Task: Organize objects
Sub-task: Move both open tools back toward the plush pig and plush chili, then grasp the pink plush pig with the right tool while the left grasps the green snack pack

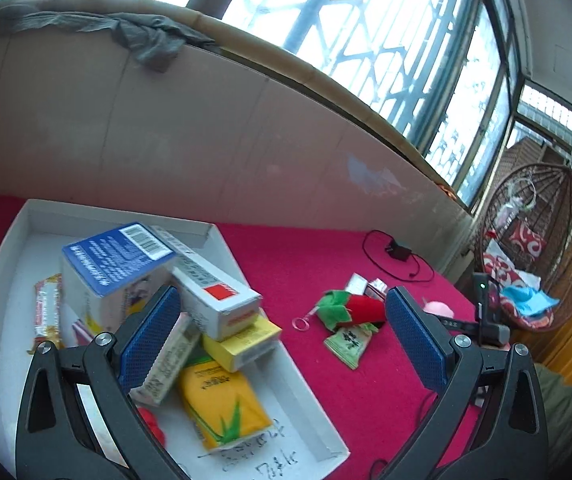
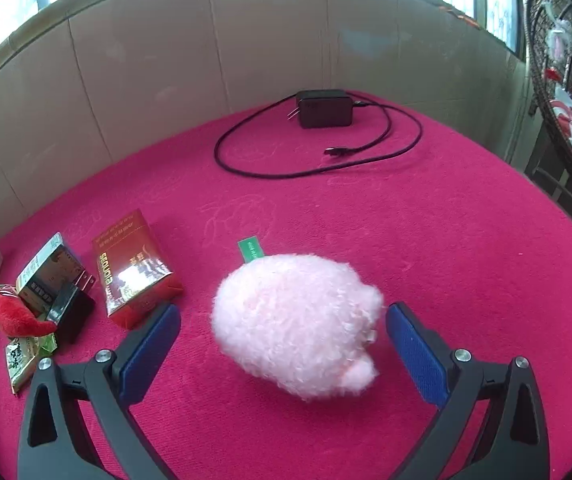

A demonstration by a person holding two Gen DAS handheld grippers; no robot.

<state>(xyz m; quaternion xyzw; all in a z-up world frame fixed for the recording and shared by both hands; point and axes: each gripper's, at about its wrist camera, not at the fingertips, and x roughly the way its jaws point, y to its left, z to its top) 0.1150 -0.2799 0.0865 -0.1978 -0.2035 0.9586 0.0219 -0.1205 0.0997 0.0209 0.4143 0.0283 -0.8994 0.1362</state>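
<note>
I am bracketing pink plush [image 2: 292,326] at frame centre with right gripper [image 2: 281,346], jaws wide, not touching. Closing slowly on widest part, soft fur slipping. Left gripper [image 1: 281,344] hanging open, empty, over tray [image 1: 17,236] at lower left.

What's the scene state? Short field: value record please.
surface: red cloth
tray: white, holds stacked boxes and a yellow pack
left gripper: open, empty, above the tray's right edge
right gripper: open, fingers either side of the pink plush, no contact seen
loose on cloth: red box, red plush, green sachet, charger with cable
unclear: whether the plush lies on the cloth or is lifted
</note>
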